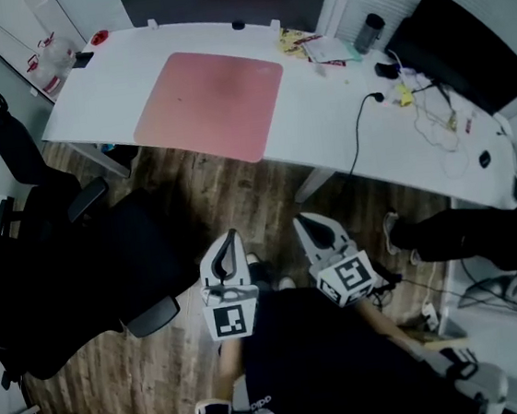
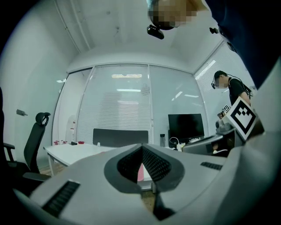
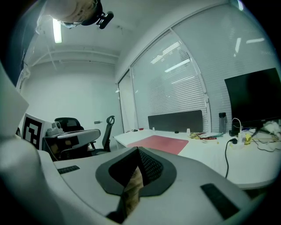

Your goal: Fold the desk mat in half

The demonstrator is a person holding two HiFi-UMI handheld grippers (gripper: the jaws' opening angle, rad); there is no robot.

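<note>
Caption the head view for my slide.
Pink desk mat flat, unfolded on white desk; left gripper and right gripper shut, short of it.

One pink desk mat point(image 1: 210, 105) on one white desk point(image 1: 323, 120). Two black office chairs point(image 1: 14, 141) point(image 1: 57, 271) at the left. One monitor point(image 1: 463, 48) and one tumbler point(image 1: 369, 33) at upper right. Two grippers at lower centre: left gripper point(image 1: 231, 240), right gripper point(image 1: 309, 223).

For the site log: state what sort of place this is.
Most likely an office: a long white desk carrying a pink desk mat, a black office chair beside it, a dark monitor, and a glass wall with blinds.
</note>
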